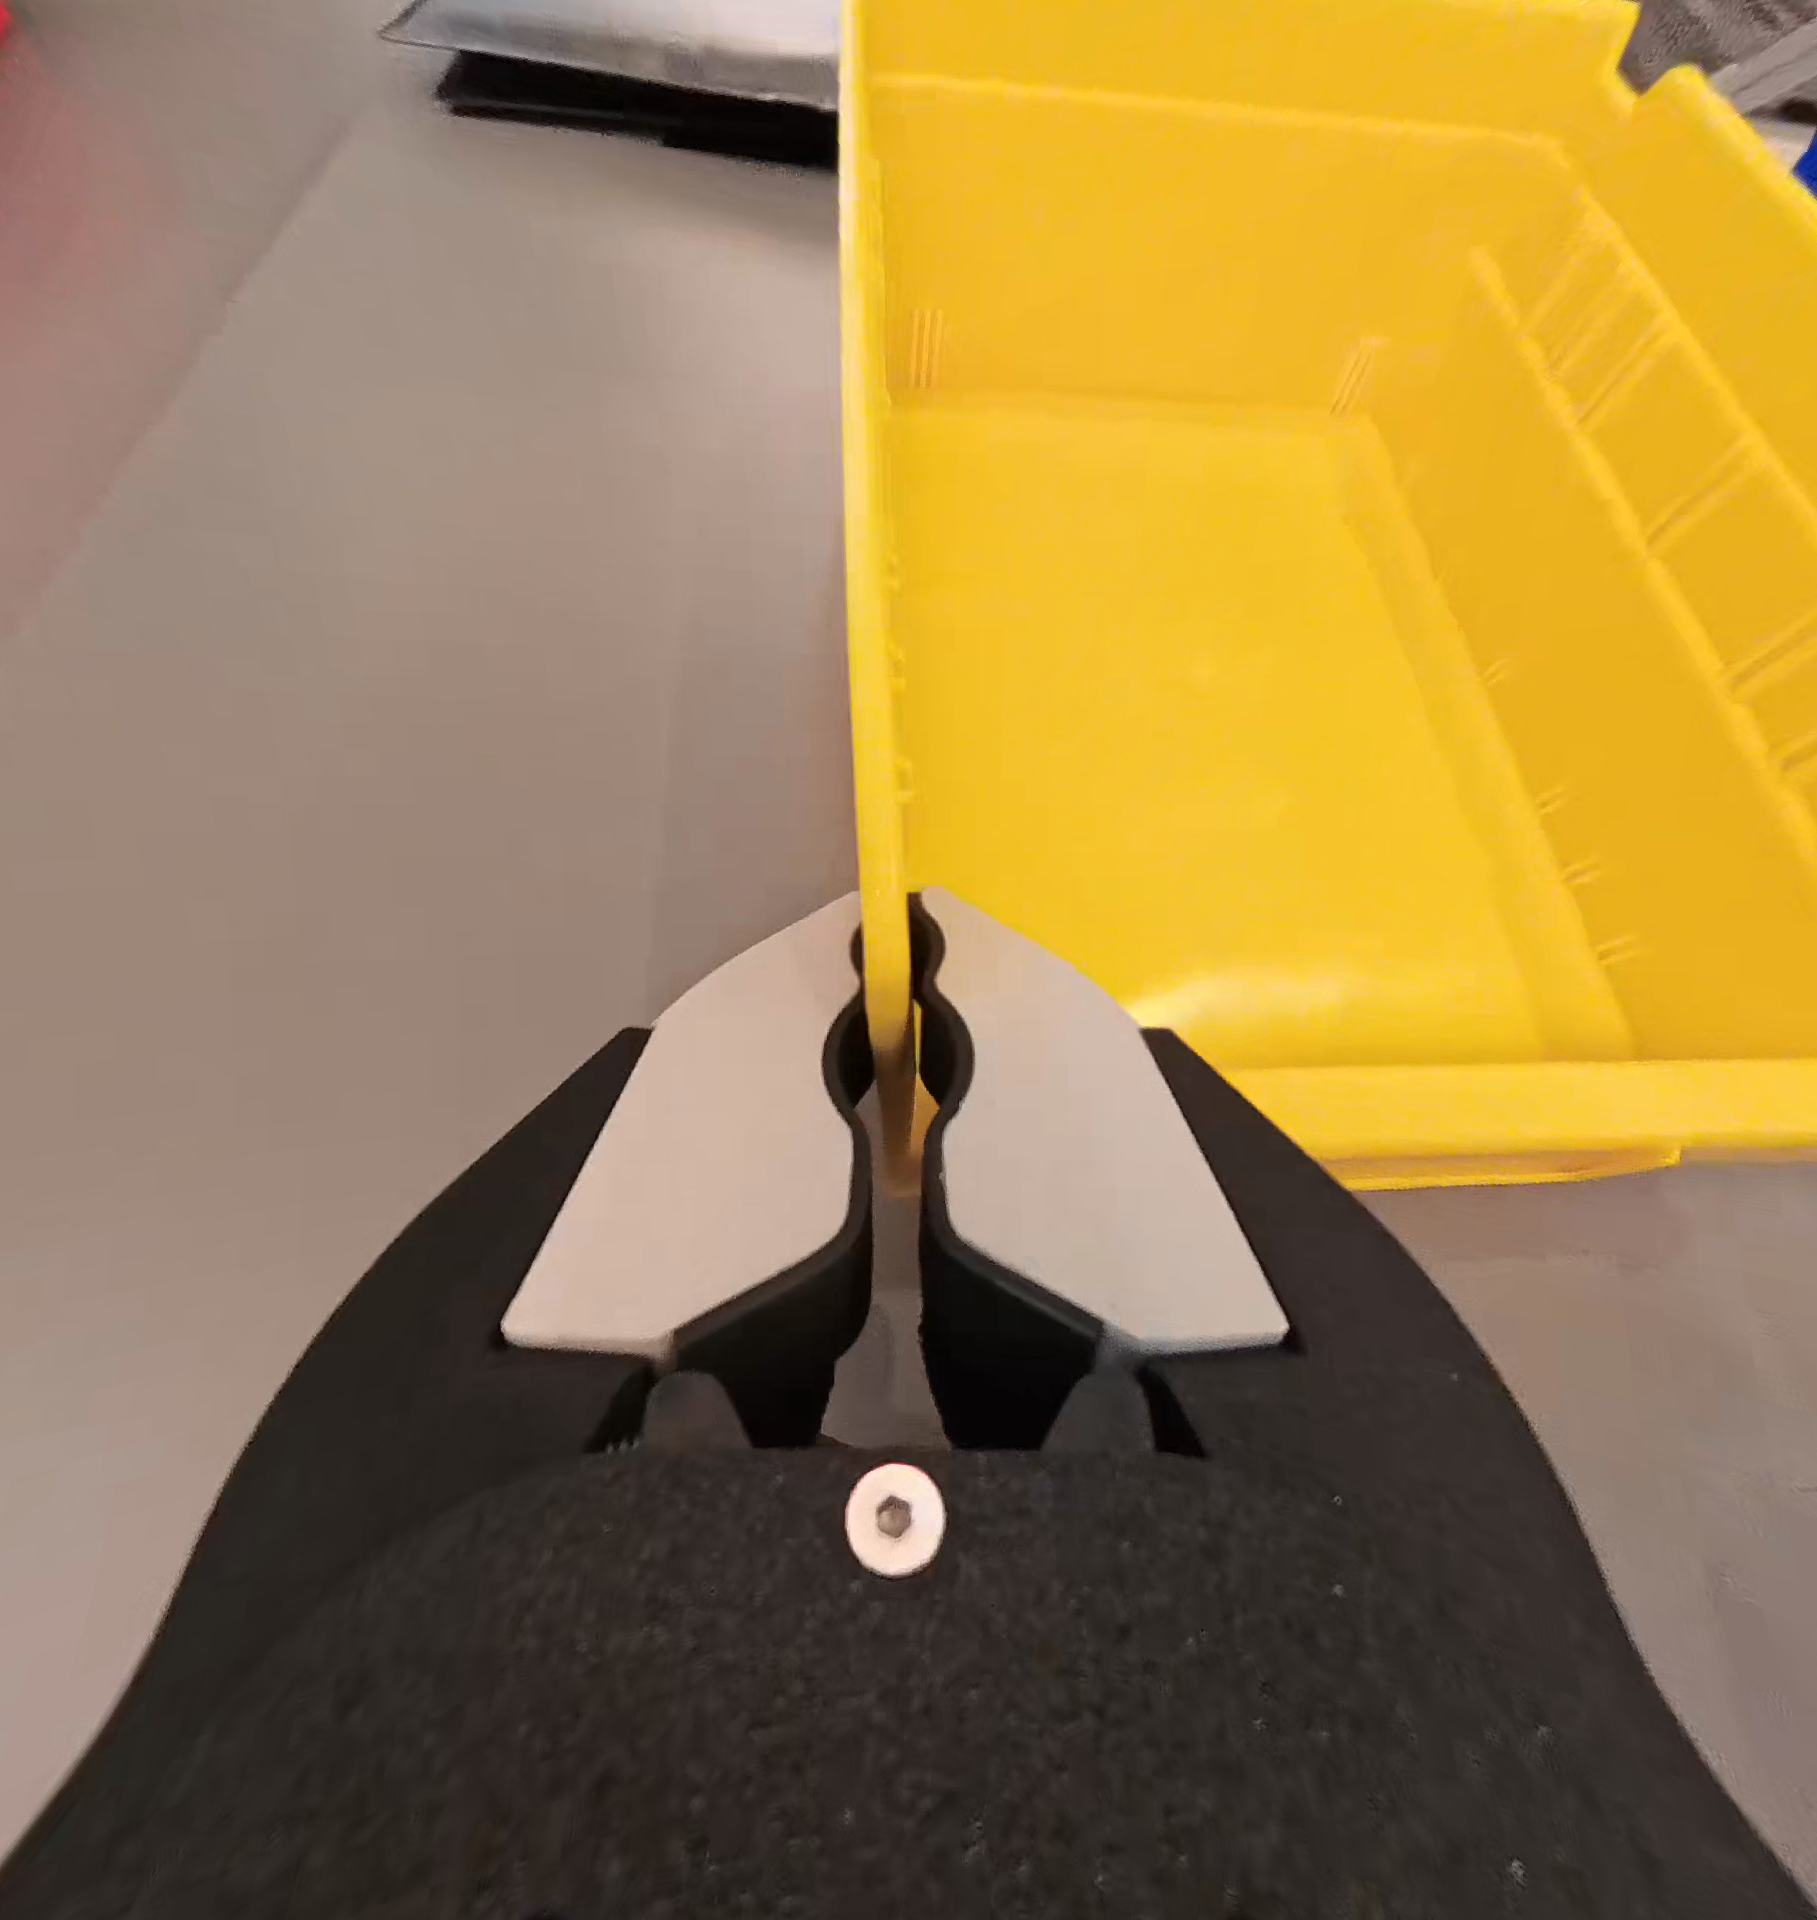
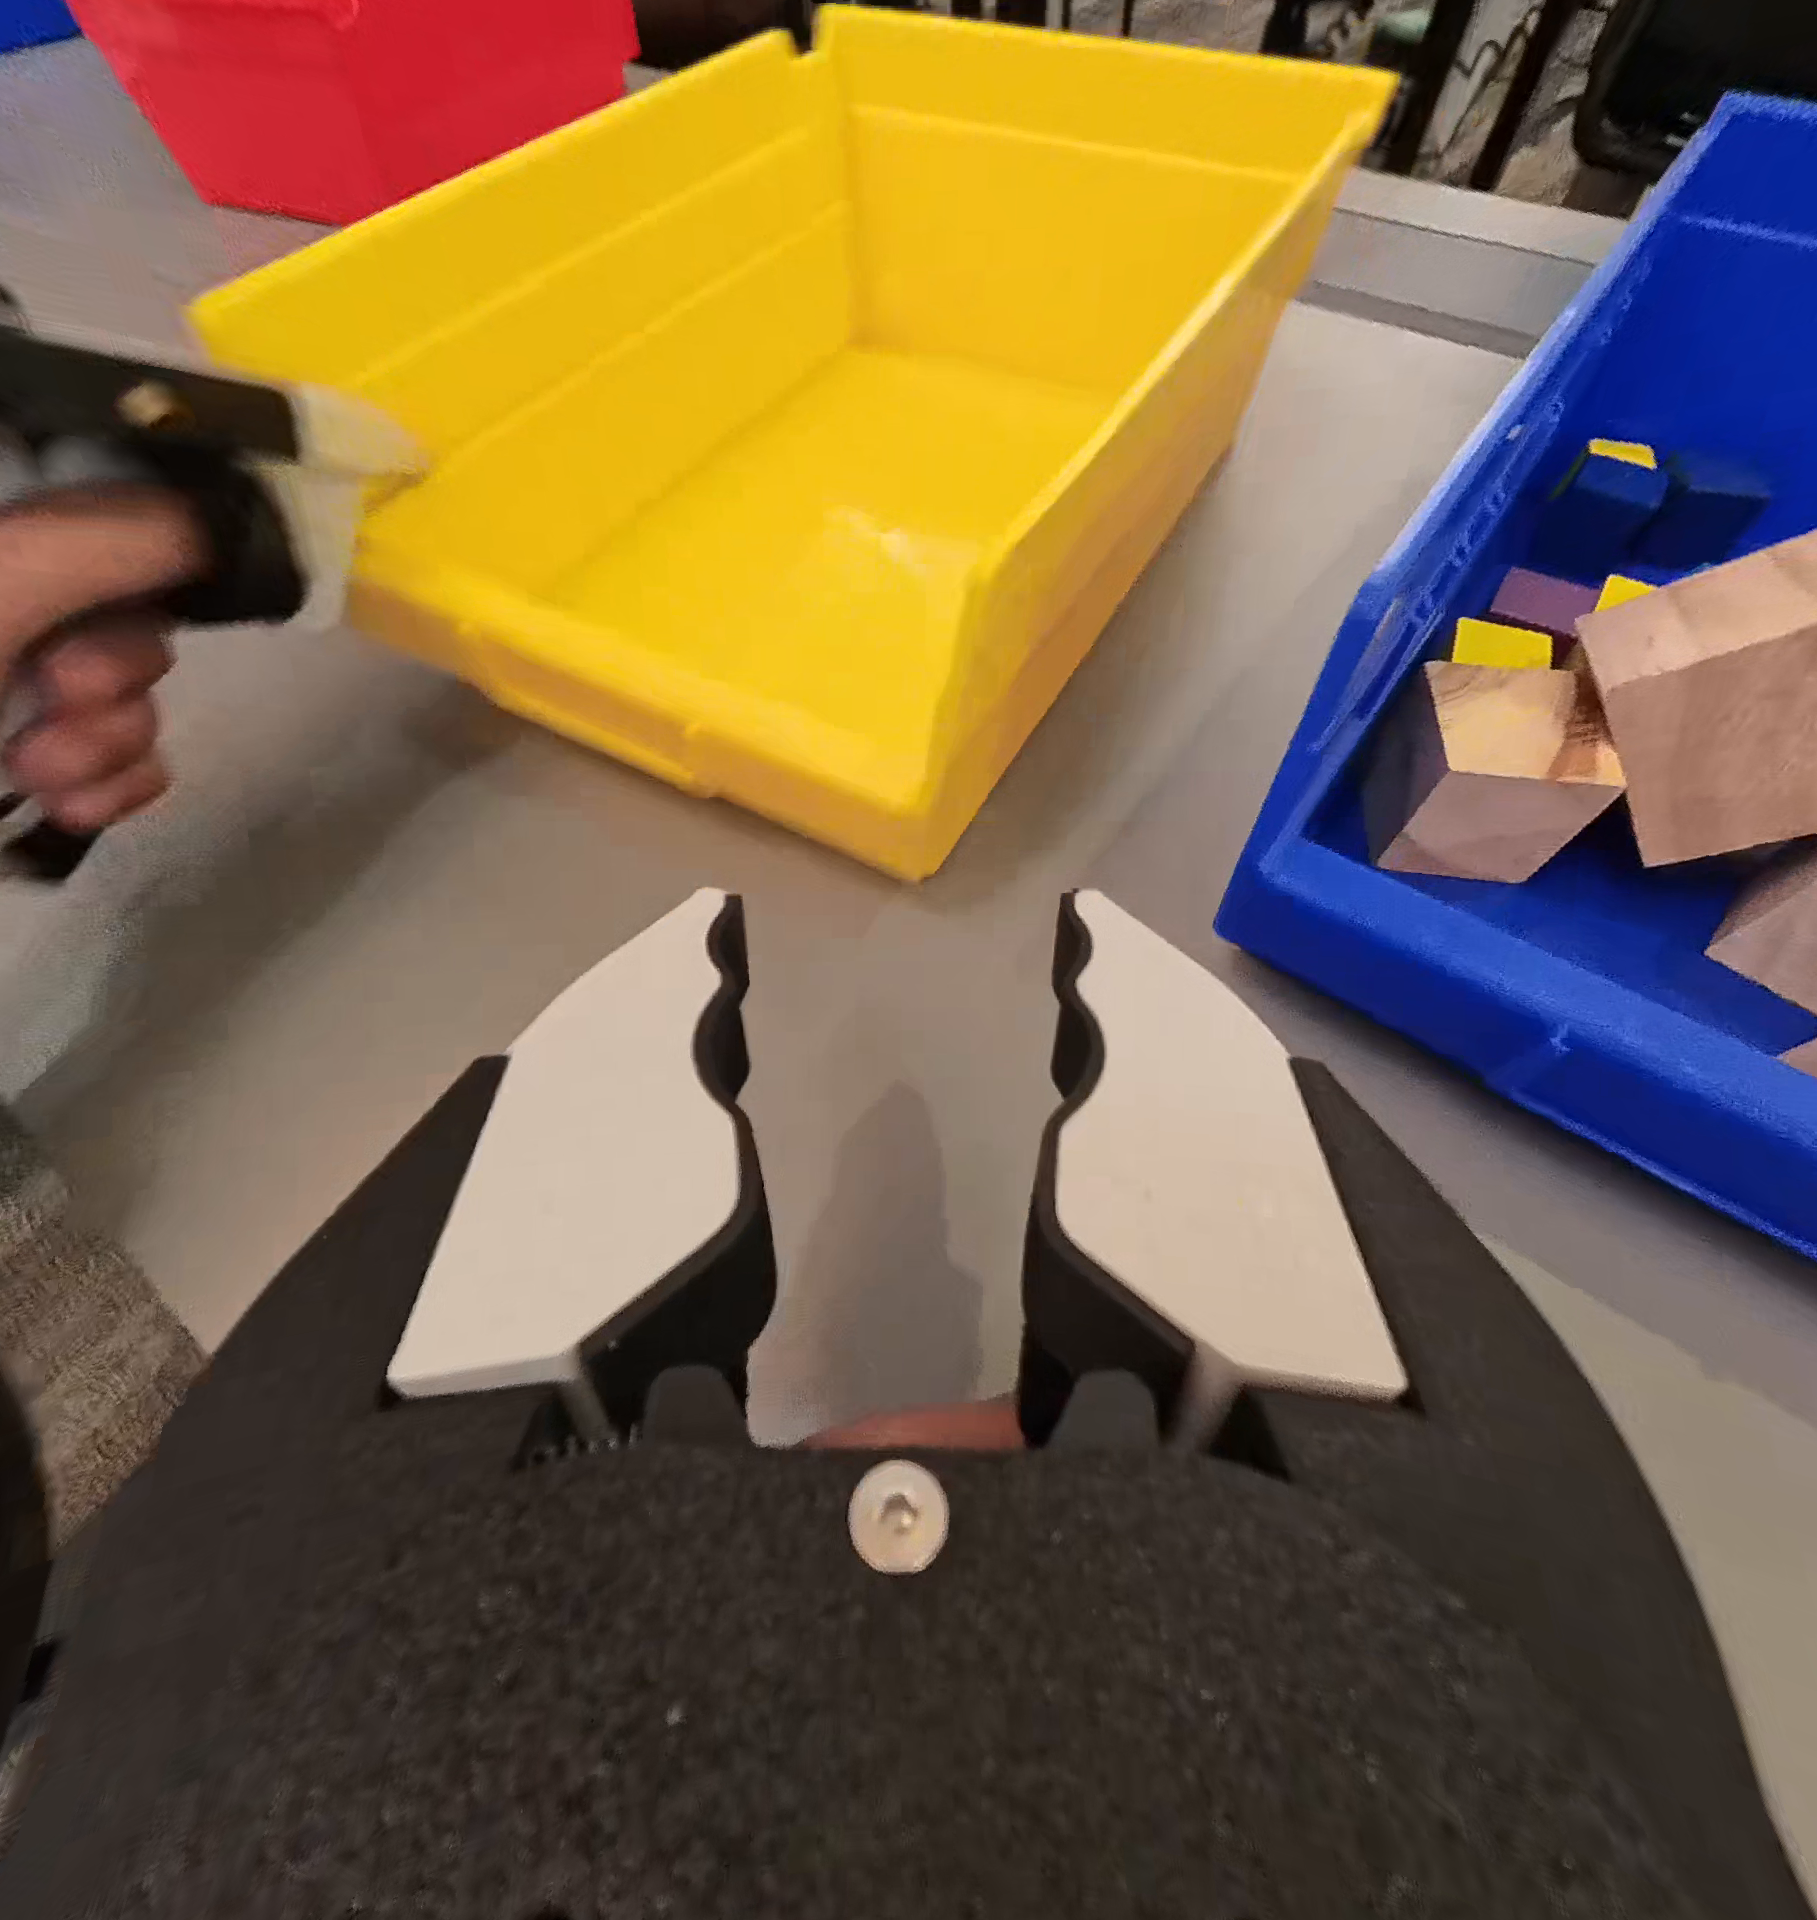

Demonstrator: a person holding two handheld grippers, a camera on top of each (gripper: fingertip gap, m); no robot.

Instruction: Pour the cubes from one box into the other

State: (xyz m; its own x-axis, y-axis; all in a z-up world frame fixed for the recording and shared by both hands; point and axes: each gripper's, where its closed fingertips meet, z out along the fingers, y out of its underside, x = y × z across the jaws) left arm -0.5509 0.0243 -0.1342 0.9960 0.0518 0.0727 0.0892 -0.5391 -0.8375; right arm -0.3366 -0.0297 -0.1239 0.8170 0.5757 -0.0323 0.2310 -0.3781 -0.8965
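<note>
The left hand-held gripper [image 1: 888, 997] is clamped on the thin left side wall of the empty yellow plastic box [image 1: 1174, 707], near that box's low front lip, with one pad inside the wall and one outside. The right hand-held gripper [image 2: 899, 997] hangs wide apart over the grey surface [image 2: 592, 831], holding nothing, just in front of the yellow box's near right corner. From this yellow box, the blue plastic box [image 2: 1486, 977] lies to the right, close beside it but apart, its long axis running roughly parallel. It holds the cubes: large bare wooden blocks [image 2: 1735, 707] and smaller painted ones [image 2: 1501, 642]. The right hand-held gripper is clearly the nearer to it, so it probably should swing right and take the blue wall. A red plastic box [image 2: 364, 94] stands behind the yellow box's far left corner.
</note>
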